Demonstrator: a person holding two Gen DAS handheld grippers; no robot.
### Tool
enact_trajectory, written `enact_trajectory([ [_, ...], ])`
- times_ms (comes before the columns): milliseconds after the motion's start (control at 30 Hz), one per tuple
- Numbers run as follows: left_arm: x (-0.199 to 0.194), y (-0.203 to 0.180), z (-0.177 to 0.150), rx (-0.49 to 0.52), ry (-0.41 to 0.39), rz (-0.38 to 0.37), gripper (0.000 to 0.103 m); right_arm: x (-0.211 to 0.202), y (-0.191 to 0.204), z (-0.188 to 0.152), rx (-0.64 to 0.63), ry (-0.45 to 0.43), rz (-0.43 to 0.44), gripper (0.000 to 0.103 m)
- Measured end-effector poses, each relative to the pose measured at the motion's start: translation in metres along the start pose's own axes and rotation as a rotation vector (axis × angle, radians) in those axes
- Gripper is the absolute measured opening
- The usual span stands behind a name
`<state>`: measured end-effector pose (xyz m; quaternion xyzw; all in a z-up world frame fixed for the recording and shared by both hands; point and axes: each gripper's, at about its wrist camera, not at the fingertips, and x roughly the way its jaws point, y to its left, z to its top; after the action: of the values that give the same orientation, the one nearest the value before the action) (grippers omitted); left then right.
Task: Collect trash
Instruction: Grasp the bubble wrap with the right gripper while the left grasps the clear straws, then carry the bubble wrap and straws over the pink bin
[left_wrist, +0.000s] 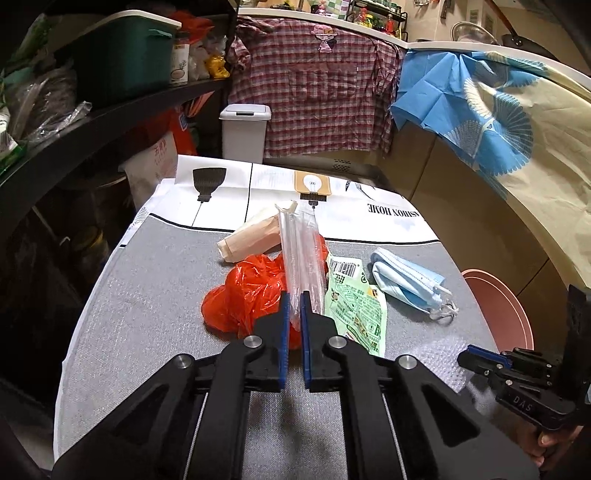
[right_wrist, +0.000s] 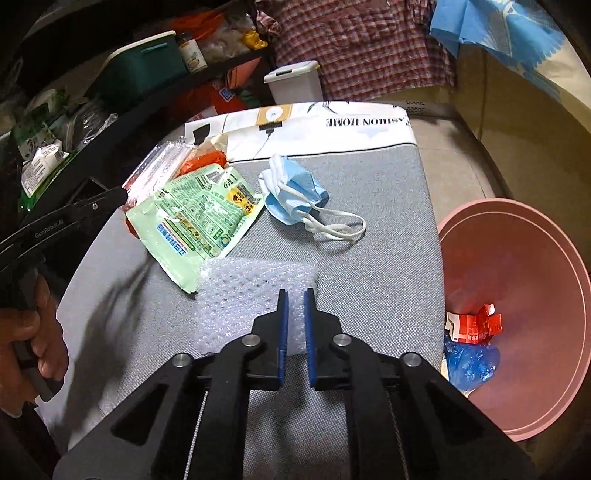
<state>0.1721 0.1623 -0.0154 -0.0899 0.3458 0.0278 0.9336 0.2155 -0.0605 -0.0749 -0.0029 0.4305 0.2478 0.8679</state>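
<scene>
On the grey cloth-covered table lies a heap of trash. My left gripper (left_wrist: 294, 295) is shut on a long clear plastic wrapper (left_wrist: 301, 251), which stands up over a crumpled orange plastic bag (left_wrist: 240, 291). Beside these lie a beige paper packet (left_wrist: 247, 238), a green printed wrapper (left_wrist: 354, 306) and a blue face mask (left_wrist: 402, 280). My right gripper (right_wrist: 295, 295) is shut on the near part of a sheet of bubble wrap (right_wrist: 240, 291). The green wrapper (right_wrist: 199, 218) and the mask (right_wrist: 295, 192) lie beyond it. The left gripper (right_wrist: 123, 194) shows at the left edge.
A pink bin (right_wrist: 524, 243) stands on the floor right of the table, holding a red wrapper (right_wrist: 476, 323) and a blue bag (right_wrist: 469, 363). A white lidded bin (left_wrist: 243, 133) stands behind the table. Cluttered dark shelves (left_wrist: 110, 110) run along the left. A hand (right_wrist: 33, 332) grips the left tool.
</scene>
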Motion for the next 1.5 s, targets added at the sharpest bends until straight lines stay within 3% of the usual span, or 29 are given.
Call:
enact_trajectory([
  [1500,-0.100,-0.032,-0.037,0.052,-0.088,-0.036,0.003,-0.102,0.003,-0.011,0.027,-0.270,-0.074,0.006],
])
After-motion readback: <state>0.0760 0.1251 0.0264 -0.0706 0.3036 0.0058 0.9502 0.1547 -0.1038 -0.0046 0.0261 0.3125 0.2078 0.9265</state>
